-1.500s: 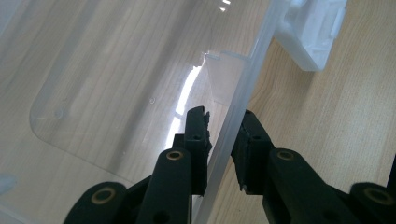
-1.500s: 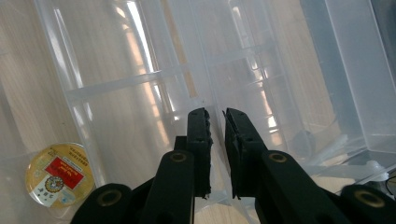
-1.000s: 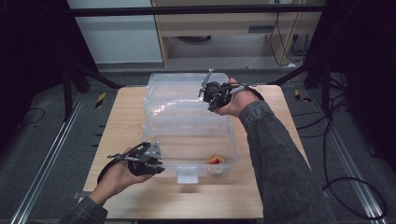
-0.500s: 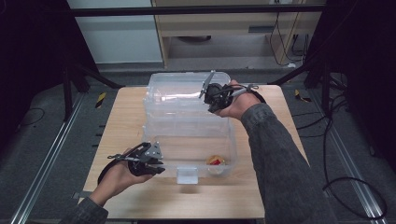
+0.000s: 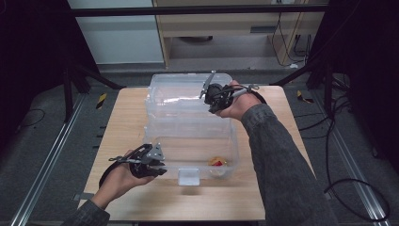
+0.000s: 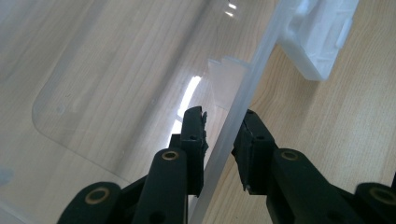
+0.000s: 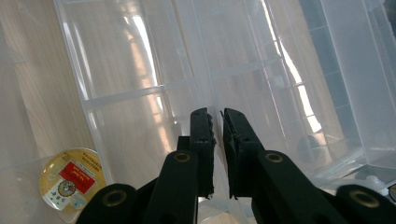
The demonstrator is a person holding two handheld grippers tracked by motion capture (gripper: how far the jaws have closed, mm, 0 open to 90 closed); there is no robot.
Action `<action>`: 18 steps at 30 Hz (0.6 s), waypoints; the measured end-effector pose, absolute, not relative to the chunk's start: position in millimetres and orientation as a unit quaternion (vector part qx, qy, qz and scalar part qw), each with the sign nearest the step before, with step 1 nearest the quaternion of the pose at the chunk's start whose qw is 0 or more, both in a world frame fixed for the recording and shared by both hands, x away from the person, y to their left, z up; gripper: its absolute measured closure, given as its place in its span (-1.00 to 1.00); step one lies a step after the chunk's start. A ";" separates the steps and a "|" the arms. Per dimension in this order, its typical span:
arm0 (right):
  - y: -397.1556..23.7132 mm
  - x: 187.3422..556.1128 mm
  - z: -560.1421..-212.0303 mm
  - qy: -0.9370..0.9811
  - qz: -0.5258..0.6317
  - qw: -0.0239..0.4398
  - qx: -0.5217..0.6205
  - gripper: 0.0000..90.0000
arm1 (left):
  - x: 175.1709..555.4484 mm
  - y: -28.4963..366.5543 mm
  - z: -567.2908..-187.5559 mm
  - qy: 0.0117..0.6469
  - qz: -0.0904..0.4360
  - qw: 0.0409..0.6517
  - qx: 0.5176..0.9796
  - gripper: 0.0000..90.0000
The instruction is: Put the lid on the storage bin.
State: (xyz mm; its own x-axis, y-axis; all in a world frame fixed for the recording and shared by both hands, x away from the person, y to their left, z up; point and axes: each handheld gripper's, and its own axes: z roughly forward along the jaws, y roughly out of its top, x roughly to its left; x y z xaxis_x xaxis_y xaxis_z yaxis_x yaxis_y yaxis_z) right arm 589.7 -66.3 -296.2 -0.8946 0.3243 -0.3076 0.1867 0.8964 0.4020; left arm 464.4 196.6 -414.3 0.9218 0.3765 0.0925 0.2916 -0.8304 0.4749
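You pinched lid [image 5: 188, 101] edge between right gripper [image 7: 217, 122] jaws to swing it; left gripper [image 6: 223, 128] jaws straddled box [image 5: 188, 162] rim, bracing it.

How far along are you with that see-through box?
Done: the lid stands open, the white latch is undone, and a small round thing with a red label lies in the box. In hand: the left gripper grips the box's front wall, and the right gripper pinches the lid's edge. Left, probably: finish swinging the lid, then let go.
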 end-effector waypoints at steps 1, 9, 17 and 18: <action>-66.1 589.4 -296.3 0.956 0.184 0.187 0.134 0.85 | 464.4 196.7 -414.4 0.176 0.091 0.233 0.952 0.63; -66.0 583.3 -294.7 0.955 0.189 0.188 0.129 0.86 | 462.9 195.8 -415.1 0.179 0.096 0.235 0.951 0.62; -66.7 573.4 -293.5 0.954 0.192 0.189 0.127 0.87 | 460.9 194.8 -415.9 0.185 0.102 0.238 0.948 0.59; -67.1 572.1 -293.3 0.954 0.192 0.191 0.127 0.87 | 460.5 194.5 -416.0 0.187 0.103 0.238 0.948 0.59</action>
State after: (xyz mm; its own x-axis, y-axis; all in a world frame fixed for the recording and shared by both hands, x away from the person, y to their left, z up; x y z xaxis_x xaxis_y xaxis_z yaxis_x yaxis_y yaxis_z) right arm 572.1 -67.1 -293.3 -0.8950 0.3156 -0.3152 0.1689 0.8939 0.4152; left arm 460.5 194.5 -416.0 0.9092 0.4025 0.1062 0.3044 -0.8169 0.4899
